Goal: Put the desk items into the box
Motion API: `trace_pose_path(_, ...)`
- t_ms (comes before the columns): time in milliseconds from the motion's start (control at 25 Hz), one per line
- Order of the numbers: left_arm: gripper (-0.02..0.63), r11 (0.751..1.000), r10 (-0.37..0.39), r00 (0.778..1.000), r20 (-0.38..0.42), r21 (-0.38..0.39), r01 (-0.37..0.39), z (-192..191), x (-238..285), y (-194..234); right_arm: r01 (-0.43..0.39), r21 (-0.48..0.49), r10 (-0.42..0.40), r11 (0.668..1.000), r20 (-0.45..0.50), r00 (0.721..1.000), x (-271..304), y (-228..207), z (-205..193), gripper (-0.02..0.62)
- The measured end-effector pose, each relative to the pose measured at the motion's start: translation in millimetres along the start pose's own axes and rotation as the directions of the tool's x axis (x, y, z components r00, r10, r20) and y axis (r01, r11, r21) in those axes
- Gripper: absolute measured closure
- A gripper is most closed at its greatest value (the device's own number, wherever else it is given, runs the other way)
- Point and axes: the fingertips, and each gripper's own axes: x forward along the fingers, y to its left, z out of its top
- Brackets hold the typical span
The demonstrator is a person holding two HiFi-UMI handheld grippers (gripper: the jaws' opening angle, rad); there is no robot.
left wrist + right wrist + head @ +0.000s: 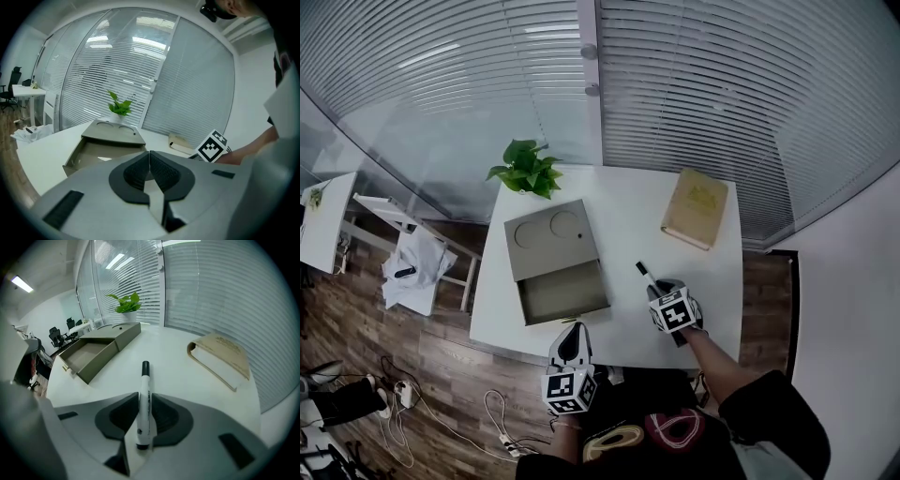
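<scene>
Right gripper (143, 405): jaws closed on the barrel of a white marker (145, 380), pads touching it on both sides, black cap pointing away from the gripper. Cannot tell whether the marker is clear of the table (628, 216) or resting on it. In the head view it sits near the front edge, to the right of the box and apart from it.

Left gripper (150, 161): jaws together, nothing between them. It is held at the near edge of the table, in front of the box.

Box (546, 242): grey, with two round recesses in the top. Its drawer (562, 292) is pulled out towards the person, and what shows of the inside looks bare.

Also on the table: a tan book (696, 207) at the far right and a potted plant (527, 169) behind the box.

Progress (judgement): early. Nothing is in the box yet. The marker is gripped but not delivered, and the book is untouched. The plant may not count as an item.
</scene>
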Motion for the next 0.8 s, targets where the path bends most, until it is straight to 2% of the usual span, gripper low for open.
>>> trace_pose_path(160,0.588,1.000,-0.004,1.000,0.023,-0.020,0.004,1.9,-4.1,2.2,0.012,-0.005,-0.012,1.000,0.002,1.000,0.2,2.1,-0.2,0.515)
trace_pose_path(800,0.588,0.999,0.042,0.999,0.026,-0.017,-0.042,1.6,-14.1,21.2,-0.016,0.024,0.015,1.000,0.038,0.999,-6.7,7.0,9.9,0.522)
